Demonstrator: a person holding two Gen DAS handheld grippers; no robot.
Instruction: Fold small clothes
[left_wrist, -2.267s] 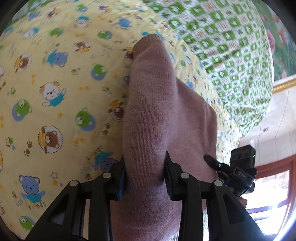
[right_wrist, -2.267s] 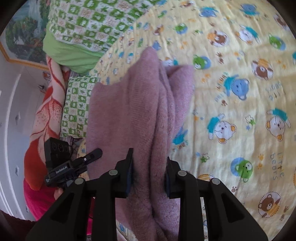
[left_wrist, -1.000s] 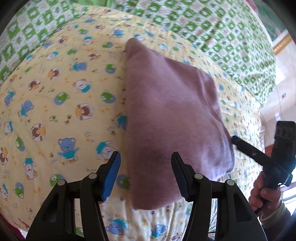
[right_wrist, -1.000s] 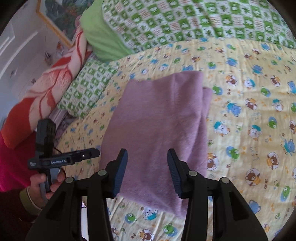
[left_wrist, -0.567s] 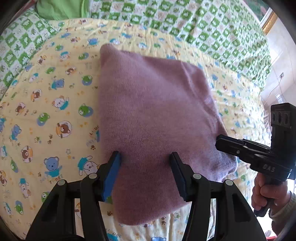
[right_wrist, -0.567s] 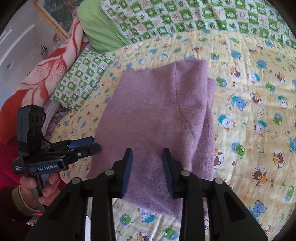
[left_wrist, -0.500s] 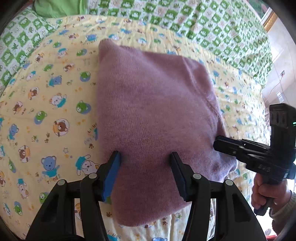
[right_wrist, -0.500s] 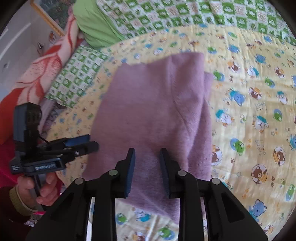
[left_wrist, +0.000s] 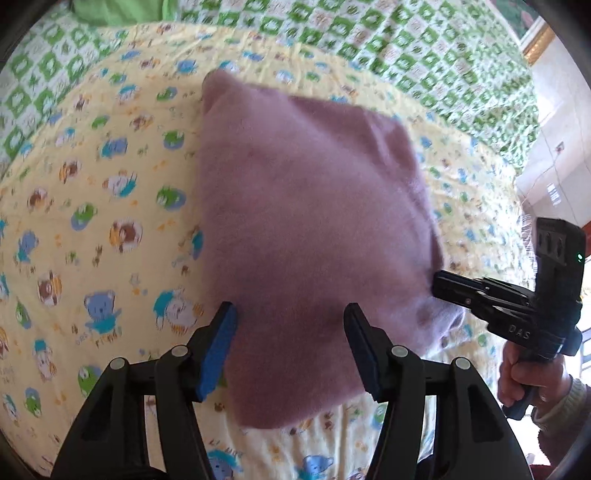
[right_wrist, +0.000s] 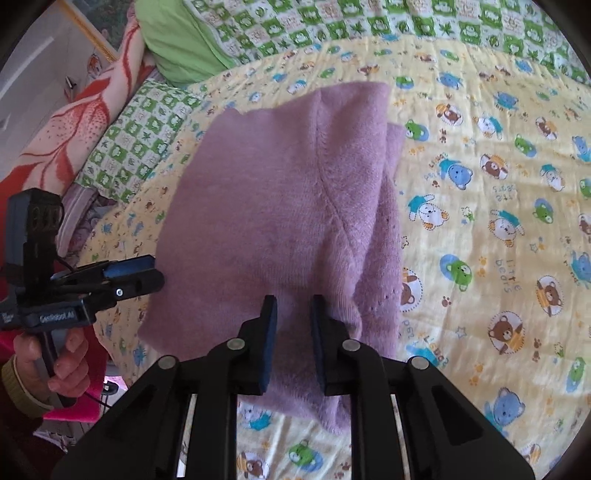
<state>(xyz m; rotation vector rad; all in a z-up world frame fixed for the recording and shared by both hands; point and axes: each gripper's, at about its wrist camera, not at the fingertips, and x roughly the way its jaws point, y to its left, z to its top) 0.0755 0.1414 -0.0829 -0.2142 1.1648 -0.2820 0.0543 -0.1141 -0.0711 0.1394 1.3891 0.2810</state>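
A mauve knitted garment (left_wrist: 306, 229) lies folded into a rough square on the yellow bear-print sheet (left_wrist: 92, 206); it also shows in the right wrist view (right_wrist: 280, 221). My left gripper (left_wrist: 290, 332) is open, its jaws wide apart over the garment's near edge, holding nothing. My right gripper (right_wrist: 293, 317) has its jaws narrowed over the near edge of the garment, with cloth between them; whether they pinch it is unclear. The right gripper shows in the left wrist view (left_wrist: 443, 284) at the garment's right corner. The left gripper shows in the right wrist view (right_wrist: 147, 273) at the garment's left edge.
A green checked quilt (right_wrist: 332, 26) lies along the far side of the bed. A green pillow (right_wrist: 177, 40) and a red and white blanket (right_wrist: 74, 122) lie at the far left. The bed's edge (left_wrist: 524, 206) drops off beyond the garment.
Both grippers let go of the garment and pulled back; it now lies flat and folded. Since half a second ago the right jaws have narrowed over its near edge.
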